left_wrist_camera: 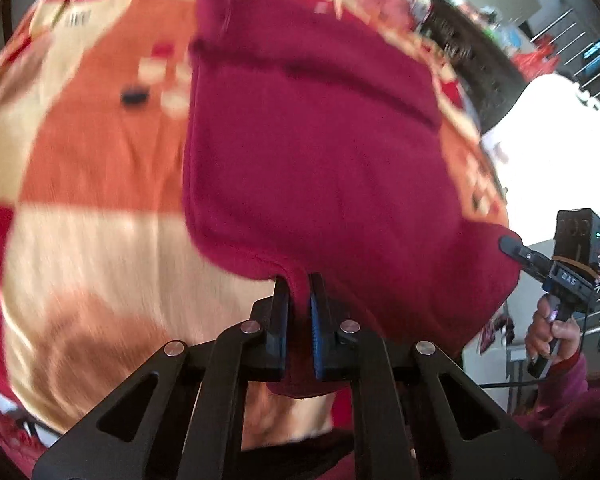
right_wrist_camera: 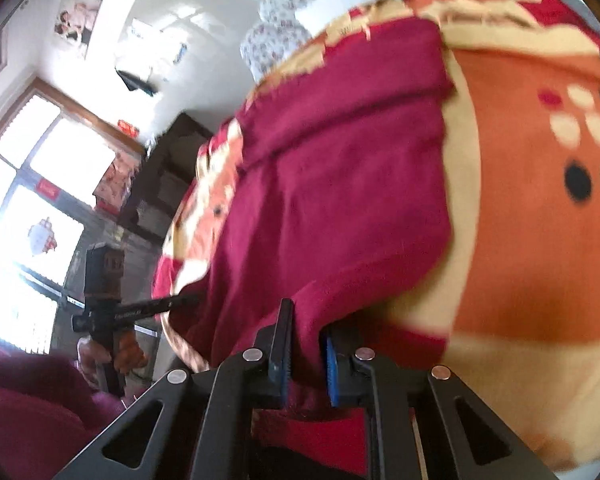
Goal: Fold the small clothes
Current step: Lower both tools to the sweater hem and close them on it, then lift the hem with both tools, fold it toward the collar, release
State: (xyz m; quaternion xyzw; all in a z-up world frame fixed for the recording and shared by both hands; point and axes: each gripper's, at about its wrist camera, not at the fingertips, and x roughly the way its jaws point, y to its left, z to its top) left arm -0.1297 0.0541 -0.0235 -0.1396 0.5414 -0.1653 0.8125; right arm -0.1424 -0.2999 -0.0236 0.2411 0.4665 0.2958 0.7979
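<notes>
My left gripper (left_wrist_camera: 299, 304) pinches the near hem of the dark red garment (left_wrist_camera: 312, 152), cloth bunched between its two pads, and my right gripper (right_wrist_camera: 306, 344) is clamped on the same garment (right_wrist_camera: 340, 184) at another point of that near edge. The garment is spread across the orange, cream and red patterned blanket (left_wrist_camera: 92, 184) on the bed, its near edge lifted by both grips, with a crosswise fold showing toward its far end.
</notes>
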